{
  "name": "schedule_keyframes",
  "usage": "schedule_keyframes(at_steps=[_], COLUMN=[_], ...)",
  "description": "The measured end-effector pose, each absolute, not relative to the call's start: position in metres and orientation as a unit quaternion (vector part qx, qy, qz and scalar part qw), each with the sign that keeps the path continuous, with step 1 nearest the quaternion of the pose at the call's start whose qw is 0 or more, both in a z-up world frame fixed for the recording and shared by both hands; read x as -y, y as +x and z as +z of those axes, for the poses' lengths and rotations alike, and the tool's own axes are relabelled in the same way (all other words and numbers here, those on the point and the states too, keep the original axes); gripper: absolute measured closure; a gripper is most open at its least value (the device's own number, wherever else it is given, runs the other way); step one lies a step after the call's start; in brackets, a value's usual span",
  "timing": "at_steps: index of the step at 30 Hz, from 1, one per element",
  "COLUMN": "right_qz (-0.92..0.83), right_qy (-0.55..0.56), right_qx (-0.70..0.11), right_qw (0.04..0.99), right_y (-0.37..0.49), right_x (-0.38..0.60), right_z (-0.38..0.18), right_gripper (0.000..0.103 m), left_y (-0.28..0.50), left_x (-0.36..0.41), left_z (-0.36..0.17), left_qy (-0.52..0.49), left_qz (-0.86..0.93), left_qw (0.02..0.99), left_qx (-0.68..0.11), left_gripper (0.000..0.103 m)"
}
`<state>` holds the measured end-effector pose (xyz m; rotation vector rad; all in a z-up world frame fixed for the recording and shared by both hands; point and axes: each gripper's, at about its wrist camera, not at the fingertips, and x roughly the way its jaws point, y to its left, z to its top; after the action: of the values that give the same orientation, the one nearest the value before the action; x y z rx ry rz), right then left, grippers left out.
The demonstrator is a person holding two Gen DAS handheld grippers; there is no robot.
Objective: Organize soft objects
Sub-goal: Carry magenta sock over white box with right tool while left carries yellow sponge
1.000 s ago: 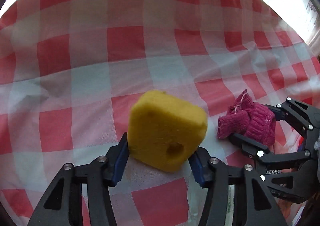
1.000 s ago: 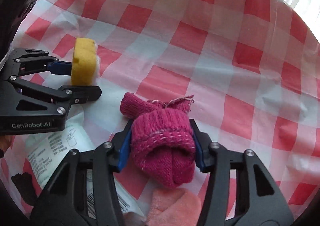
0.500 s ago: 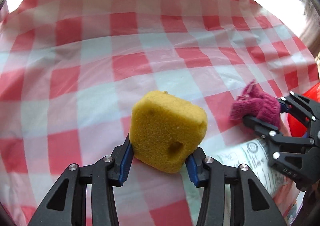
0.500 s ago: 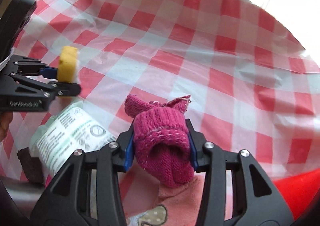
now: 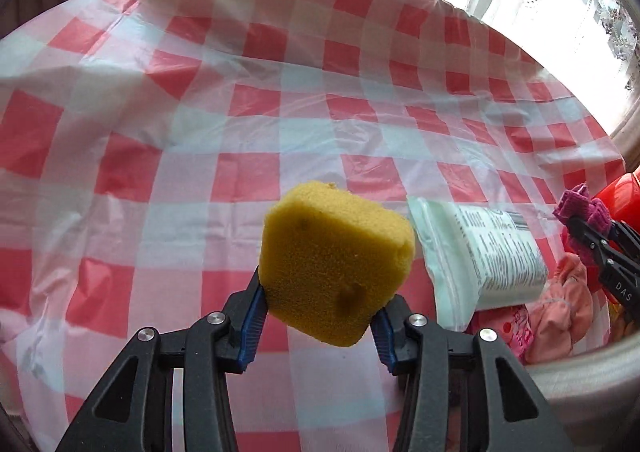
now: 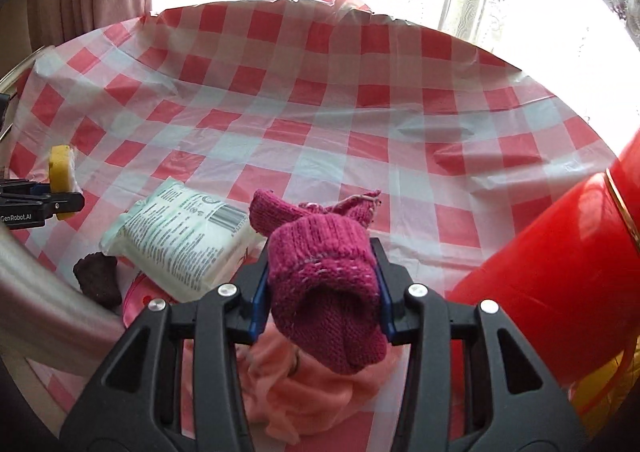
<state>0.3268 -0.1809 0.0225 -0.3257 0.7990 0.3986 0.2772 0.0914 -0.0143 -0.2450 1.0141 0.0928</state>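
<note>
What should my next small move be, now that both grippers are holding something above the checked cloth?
Probably carry the right gripper toward the red container beside it. It is shut on the magenta knit sock, lifted above the pink garment, with the container close on its right. The left gripper, shut on the yellow sponge, can wait aloft.

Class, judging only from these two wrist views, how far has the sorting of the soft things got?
Done: nothing visibly sorted. In hand: the left hand-held gripper clamps the yellow sponge; the right hand-held gripper clamps the magenta knitted sock, both lifted. Left: the wipes pack, peach cloth and dark brown piece on the checked cloth.
</note>
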Motion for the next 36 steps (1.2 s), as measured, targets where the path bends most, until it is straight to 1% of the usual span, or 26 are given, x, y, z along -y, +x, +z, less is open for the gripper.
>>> schedule_keyframes(at_steps=[12,22,31,36], right_qz=[0.176,0.167,0.161,0.153], right_qy=[-0.135,-0.126,-0.125,-0.12], right_qx=[-0.396,-0.398,-0.398,-0.401], right_qw=[0.891,0.893,0.894,0.895], right_y=[0.254,0.207,0.172,0.155], right_x=[0.216,0.241,0.267,0.286], right_z=[0.022,0.033,0.041,0.043], right_gripper=[0.056,0.056,0.056,0.056], left_y=[0.195,0.139,0.103,0.091], left_x=[-0.073,-0.046,-0.02,0.005], left_z=[-0.001,0.016,0.033,0.038], left_qy=[-0.116,-0.123,-0.141,-0.134], left_qz=[0.119,0.143,0.138,0.118], left_qw=[0.871,0.874,0.879,0.883], left_qx=[-0.462,-0.449,-0.434,-0.433], left_gripper=[0.056,0.056,0.056,0.056])
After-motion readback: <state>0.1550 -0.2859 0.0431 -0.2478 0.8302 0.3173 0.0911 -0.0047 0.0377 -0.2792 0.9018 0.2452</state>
